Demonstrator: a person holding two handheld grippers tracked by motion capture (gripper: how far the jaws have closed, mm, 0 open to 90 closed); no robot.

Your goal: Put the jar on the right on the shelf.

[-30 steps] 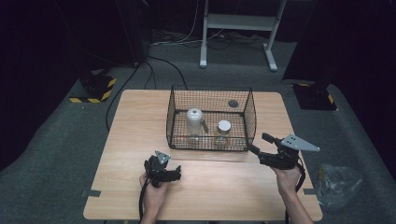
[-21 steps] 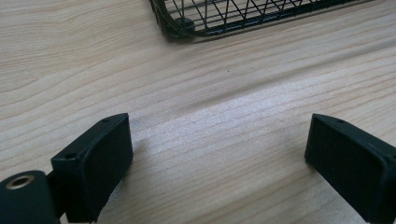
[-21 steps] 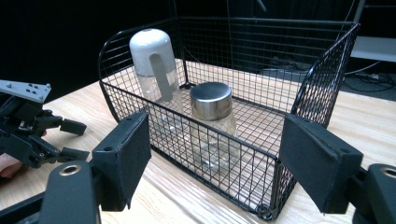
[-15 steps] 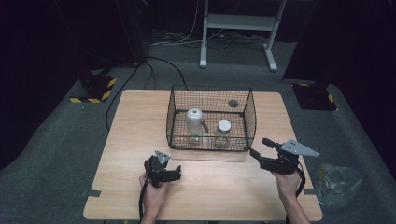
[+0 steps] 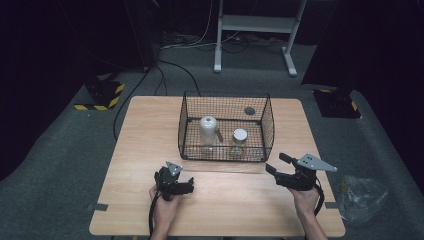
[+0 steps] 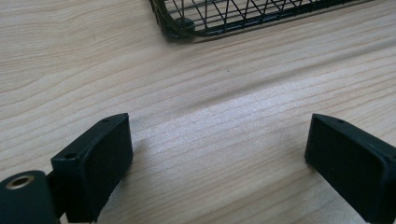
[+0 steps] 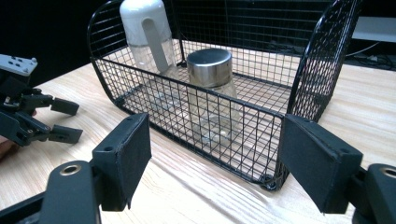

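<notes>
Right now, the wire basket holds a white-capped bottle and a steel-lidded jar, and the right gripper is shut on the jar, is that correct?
Not quite: the right gripper is open, its jaws apart with nothing between them, outside the wire basket. The right gripper view shows this. The white-capped bottle and steel-lidded jar do stand inside the basket.

left gripper [image 5: 189,185]: black body, small grey plate, black cable
right gripper [image 5: 276,163]: black, flat square pads, grey three-cornered plate

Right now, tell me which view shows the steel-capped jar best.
The right gripper view: the steel-capped jar stands close and large inside the wire basket, cap and clear body plain through the mesh. The high view shows it small from above. The left gripper view catches just a basket corner.
</notes>
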